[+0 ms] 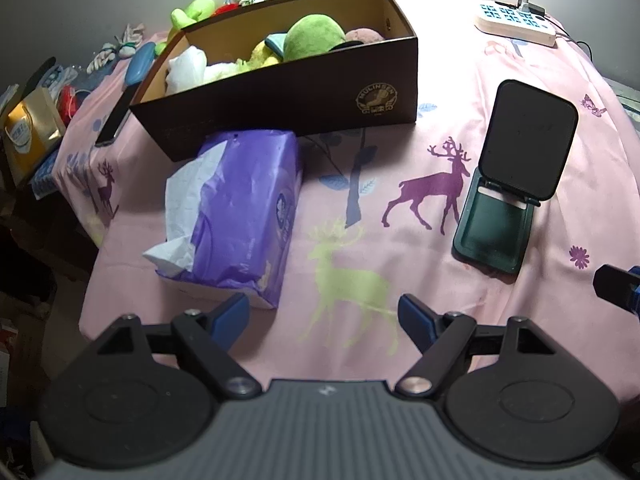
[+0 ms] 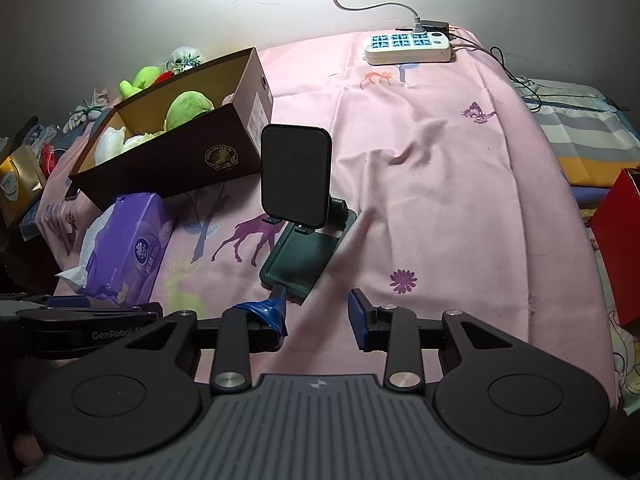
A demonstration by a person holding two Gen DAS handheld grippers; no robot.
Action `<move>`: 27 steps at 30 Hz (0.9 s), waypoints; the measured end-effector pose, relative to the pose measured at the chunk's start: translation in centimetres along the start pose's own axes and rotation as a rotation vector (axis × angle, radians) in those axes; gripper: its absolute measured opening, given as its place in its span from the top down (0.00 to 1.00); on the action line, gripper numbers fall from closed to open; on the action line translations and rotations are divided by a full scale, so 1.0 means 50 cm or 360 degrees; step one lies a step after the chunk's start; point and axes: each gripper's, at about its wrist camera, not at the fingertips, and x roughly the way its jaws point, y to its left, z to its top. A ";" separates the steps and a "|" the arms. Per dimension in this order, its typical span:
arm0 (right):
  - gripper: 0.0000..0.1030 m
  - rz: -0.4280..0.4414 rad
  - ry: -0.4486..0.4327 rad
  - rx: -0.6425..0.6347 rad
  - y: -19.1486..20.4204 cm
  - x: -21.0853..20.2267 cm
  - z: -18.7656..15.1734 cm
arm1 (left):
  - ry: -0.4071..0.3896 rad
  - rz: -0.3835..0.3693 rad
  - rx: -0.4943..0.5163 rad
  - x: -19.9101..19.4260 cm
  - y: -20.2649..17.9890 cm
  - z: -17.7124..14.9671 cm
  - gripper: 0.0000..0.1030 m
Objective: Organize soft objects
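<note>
At the left, the purple tissue pack [image 1: 236,216] lies on the pink sheet [image 1: 400,240] of the table, touching the front wall of the brown box [image 1: 280,112], which already holds soft toys. The left gripper [image 1: 324,316] hangs empty with jaws wide, just short of the pack's near end, so it should probably straddle the pack's narrow width before squeezing gently. Further right, the right gripper [image 2: 316,316], also empty and parted, should keep clear of the phone stand [image 2: 296,184].
</note>
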 end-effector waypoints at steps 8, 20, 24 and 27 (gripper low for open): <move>0.83 -0.0022 0.0035 0.0024 0.017 0.010 0.000 | 0.0001 0.0024 0.0024 0.003 0.014 0.001 0.22; 0.83 -0.0063 0.0066 0.0035 0.060 0.012 0.002 | 0.0005 -0.0021 0.0030 0.011 0.052 0.008 0.22; 0.83 -0.0082 0.0062 0.0054 0.067 0.009 0.003 | 0.0009 -0.0051 0.0041 0.012 0.061 0.011 0.22; 0.83 -0.0099 0.0056 0.0051 0.077 0.008 0.003 | 0.0012 -0.0066 0.0039 0.013 0.068 0.012 0.22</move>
